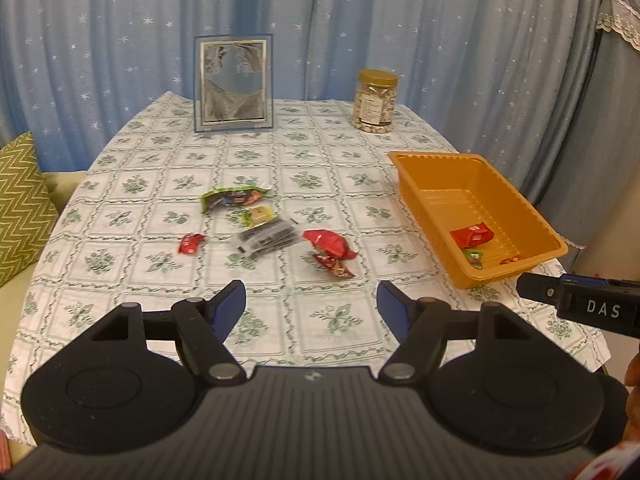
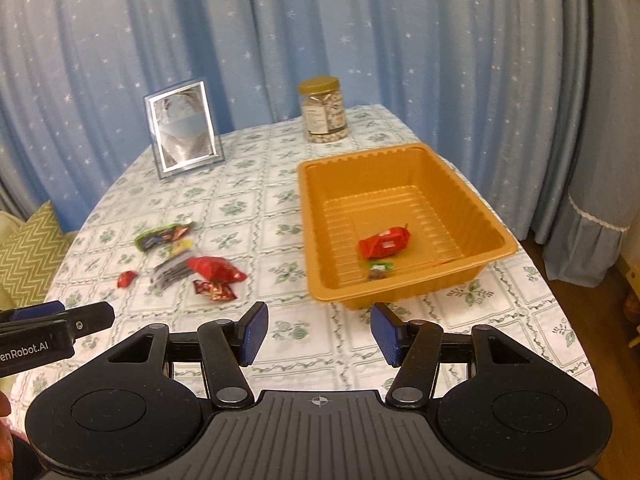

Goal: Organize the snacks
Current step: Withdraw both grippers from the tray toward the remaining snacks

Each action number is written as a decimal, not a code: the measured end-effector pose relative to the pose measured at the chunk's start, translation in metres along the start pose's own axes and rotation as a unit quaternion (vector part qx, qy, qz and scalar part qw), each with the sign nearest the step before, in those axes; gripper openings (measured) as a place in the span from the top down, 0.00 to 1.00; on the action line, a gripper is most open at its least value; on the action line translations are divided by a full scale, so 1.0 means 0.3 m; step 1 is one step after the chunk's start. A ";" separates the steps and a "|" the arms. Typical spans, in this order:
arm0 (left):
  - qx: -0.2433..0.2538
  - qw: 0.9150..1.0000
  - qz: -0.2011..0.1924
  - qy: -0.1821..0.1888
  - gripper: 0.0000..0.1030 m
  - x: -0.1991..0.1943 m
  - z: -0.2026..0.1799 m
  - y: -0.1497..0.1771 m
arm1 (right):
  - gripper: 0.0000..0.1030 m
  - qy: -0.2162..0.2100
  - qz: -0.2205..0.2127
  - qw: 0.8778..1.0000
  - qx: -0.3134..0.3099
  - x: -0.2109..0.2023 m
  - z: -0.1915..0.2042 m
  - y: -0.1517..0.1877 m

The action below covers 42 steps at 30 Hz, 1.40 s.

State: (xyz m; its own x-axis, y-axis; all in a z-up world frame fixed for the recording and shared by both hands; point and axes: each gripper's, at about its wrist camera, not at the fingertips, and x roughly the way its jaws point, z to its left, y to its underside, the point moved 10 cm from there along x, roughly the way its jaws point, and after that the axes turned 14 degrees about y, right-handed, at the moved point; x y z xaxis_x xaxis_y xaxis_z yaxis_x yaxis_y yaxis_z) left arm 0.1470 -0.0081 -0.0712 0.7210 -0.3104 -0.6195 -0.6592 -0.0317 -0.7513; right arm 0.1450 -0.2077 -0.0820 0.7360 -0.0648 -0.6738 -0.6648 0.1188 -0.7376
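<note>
**Materials & finish**

Orange tray (image 2: pixel 472 204): thin glossy plastic w/ ribbed walls. Snack wrappers (image 1: pixel 328 242): shiny crinkled foil/film. Tablecloth (image 1: pixel 168 184): printed, smooth. Nut jar (image 1: pixel 375 101): clear plastic, gold lid. Curtain (image 1: pixel 120 32): soft cloth. Left gripper (image 1: pixel 311 300): matt black plastic.

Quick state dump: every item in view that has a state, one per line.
left hand-held gripper: open, empty, above the table
right hand-held gripper: open, empty
orange tray: upright, holds a few snacks
red packet in tray: lying on tray floor
jar: upright, lid on
picture frame: standing upright
green packet: loose on tablecloth
clear packet: loose on tablecloth
</note>
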 end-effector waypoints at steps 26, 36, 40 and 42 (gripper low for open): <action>-0.015 0.999 -0.002 -0.034 0.31 -0.057 0.180 0.018 | 0.45 -0.032 -0.002 0.999 -0.034 0.004 0.149 0.033; -0.018 0.999 0.007 -0.046 0.31 -0.005 0.307 -0.017 | 0.45 -0.053 0.002 0.997 -0.049 0.082 0.262 0.030; -0.018 0.999 0.009 -0.047 0.31 0.040 0.356 -0.038 | 0.45 -0.064 0.004 0.997 -0.050 0.131 0.317 0.027; -0.019 0.999 0.010 -0.045 0.31 0.067 0.381 -0.046 | 0.45 -0.069 0.002 0.996 -0.053 0.156 0.347 0.022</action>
State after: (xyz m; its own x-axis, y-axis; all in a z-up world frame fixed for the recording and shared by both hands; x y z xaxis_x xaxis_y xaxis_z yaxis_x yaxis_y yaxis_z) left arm 0.1951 0.0946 -0.0992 0.7228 -0.2247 -0.6535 -0.6801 -0.0637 -0.7303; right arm 0.1882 -0.1068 -0.1137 0.7394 0.0733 -0.6693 -0.6717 0.0123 -0.7407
